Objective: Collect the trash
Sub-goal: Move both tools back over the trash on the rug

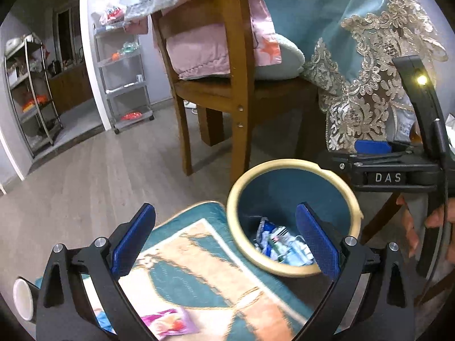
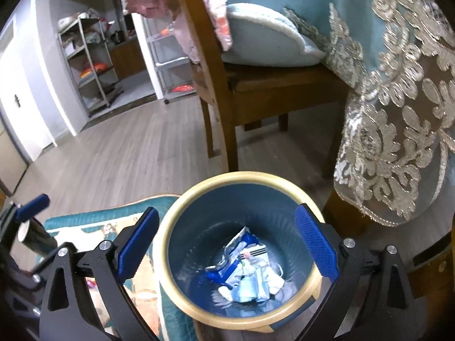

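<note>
While bare wood floor [image 2: 119, 153] lies open toward the doorway, a wooden chair [image 2: 256, 85] and a lace-edged cloth [image 2: 398, 130] crowd the far side of the bin. A teal rug [image 1: 199, 270] covers the near floor, its far edge beside the bin [image 2: 176, 244]. That blue bin stands upright on the floor, crumpled wrappers [image 2: 244, 270] at its bottom. Both the right gripper [image 2: 227, 244] above the bin and the left gripper [image 1: 224, 241] over the rug's far edge stand wide and empty. A pink packet [image 1: 167, 321] lies on the rug.
</note>
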Demonstrator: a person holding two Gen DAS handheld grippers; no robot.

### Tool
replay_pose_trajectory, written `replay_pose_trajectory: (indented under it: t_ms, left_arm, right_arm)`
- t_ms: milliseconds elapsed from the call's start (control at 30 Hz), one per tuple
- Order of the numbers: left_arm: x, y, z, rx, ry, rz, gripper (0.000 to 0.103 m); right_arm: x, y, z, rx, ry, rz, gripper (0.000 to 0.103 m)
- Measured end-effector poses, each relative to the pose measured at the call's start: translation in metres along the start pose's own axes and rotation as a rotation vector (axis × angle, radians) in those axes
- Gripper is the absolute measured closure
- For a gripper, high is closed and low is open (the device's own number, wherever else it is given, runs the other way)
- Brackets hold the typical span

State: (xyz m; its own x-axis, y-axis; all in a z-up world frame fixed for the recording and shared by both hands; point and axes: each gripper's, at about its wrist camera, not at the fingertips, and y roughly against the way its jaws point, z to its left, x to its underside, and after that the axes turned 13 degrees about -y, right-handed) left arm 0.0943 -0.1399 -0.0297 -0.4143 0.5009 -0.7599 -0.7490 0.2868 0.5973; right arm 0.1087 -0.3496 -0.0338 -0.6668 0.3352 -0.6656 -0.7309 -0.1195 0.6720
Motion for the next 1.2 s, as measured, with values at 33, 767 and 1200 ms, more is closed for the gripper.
replay_pose_trajectory:
  t_ms: [33, 767, 1200]
  left_arm:
    - [0.001, 0.003, 0.004, -0.009, -0.003, -0.001, 0.006]
    - [0.052, 0.069, 0.083, -0.029, 0.013, 0.033, 0.006]
    - [0.095, 0.095, 0.130, -0.113, 0.132, 0.123, 0.006]
  right_arm:
    - [0.000, 0.000, 0.003, 0.001, 0.008, -0.003, 0.007]
    - [0.033, 0.009, 0.075, -0.097, 0.219, 0.013, 0.005]
    - [0.126, 0.017, 0.141, -0.166, 0.376, 0.226, 0.005]
